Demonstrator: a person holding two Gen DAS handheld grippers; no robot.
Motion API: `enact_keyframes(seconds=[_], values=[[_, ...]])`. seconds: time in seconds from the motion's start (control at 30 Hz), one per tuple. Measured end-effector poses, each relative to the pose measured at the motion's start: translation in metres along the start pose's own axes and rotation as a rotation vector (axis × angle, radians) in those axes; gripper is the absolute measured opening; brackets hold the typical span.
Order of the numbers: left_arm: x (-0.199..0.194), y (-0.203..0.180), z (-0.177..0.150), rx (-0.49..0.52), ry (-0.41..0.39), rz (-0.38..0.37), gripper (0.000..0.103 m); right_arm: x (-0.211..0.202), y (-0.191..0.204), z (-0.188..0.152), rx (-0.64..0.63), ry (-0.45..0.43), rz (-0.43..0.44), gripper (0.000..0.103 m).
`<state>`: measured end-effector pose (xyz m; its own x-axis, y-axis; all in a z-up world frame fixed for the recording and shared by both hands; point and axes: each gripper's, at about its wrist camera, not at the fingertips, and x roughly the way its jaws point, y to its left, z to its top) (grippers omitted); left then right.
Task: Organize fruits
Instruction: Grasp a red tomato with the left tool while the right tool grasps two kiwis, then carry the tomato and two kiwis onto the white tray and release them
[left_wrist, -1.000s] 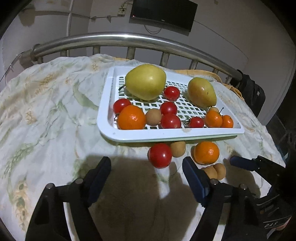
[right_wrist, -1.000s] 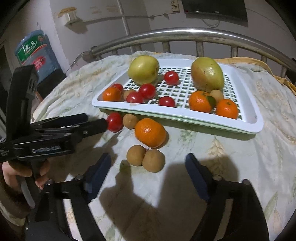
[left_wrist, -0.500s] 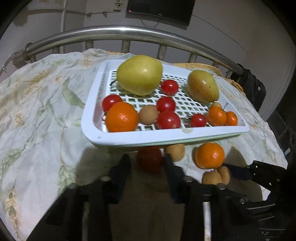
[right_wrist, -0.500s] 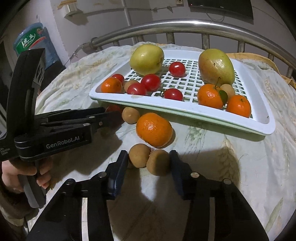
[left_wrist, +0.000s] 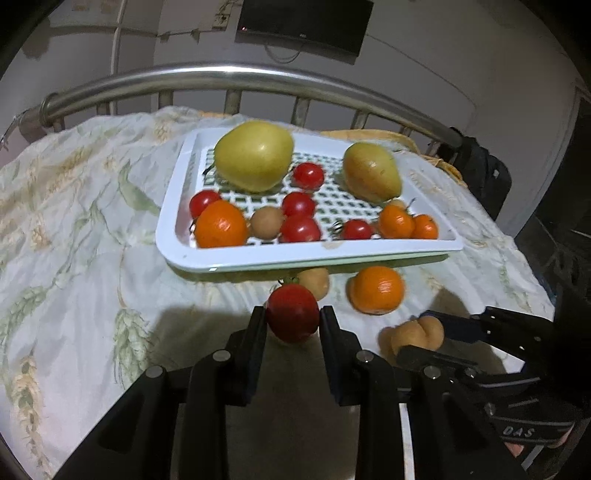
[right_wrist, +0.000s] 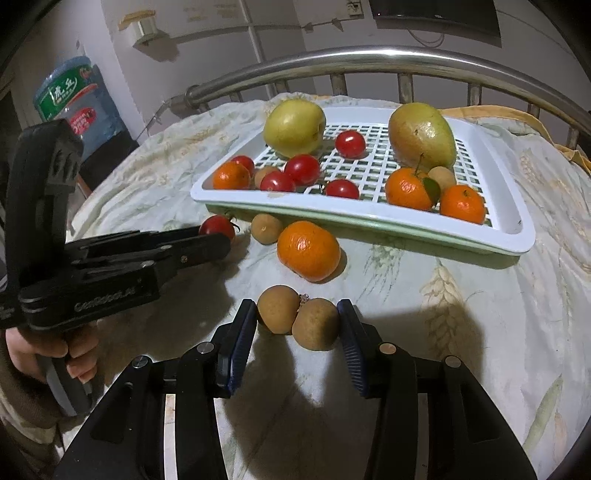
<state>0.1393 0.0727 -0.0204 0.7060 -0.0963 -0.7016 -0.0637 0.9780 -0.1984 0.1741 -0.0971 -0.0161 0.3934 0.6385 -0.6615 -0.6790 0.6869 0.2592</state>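
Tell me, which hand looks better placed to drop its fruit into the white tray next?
Probably the left. Its claw is clamped on a single red tomato just before the tray rim. The right claw squeezes two brown fruits side by side, a shakier grip, farther from the tray.

R claw clamps two brown fruits; L claw on tomato

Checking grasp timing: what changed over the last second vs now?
Both grippers closed in from wide open. The left gripper now clamps the red tomato; the right gripper pinches the two brown fruits together. The loose orange, the tray and its fruit stayed put.
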Motion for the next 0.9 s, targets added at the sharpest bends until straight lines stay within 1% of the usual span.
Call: enact_keyframes(seconds=[0.27, 0.43, 0.57, 0.7, 0.9], values=[[-0.02, -0.004, 0.008, 0.015, -0.055, -0.015, 0.031, -0.023, -0.015, 0.012, 0.051, -0.063, 0.008, 0.043], [-0.03, 0.003, 0.017, -0.001, -0.088, 0.001, 0.031, -0.036, -0.025, 0.018, 0.071, -0.092, -0.009, 0.043], [-0.036, 0.011, 0.029, -0.018, -0.116, 0.016, 0.031, -0.052, -0.041, 0.028, 0.102, -0.143, -0.034, 0.043], [-0.031, 0.017, 0.05, -0.032, -0.134, 0.028, 0.031, -0.059, -0.063, 0.049, 0.15, -0.177, -0.046, 0.043], [-0.012, 0.026, 0.076, -0.07, -0.128, 0.02, 0.031, -0.047, -0.089, 0.076, 0.22, -0.183, -0.057, 0.043]])
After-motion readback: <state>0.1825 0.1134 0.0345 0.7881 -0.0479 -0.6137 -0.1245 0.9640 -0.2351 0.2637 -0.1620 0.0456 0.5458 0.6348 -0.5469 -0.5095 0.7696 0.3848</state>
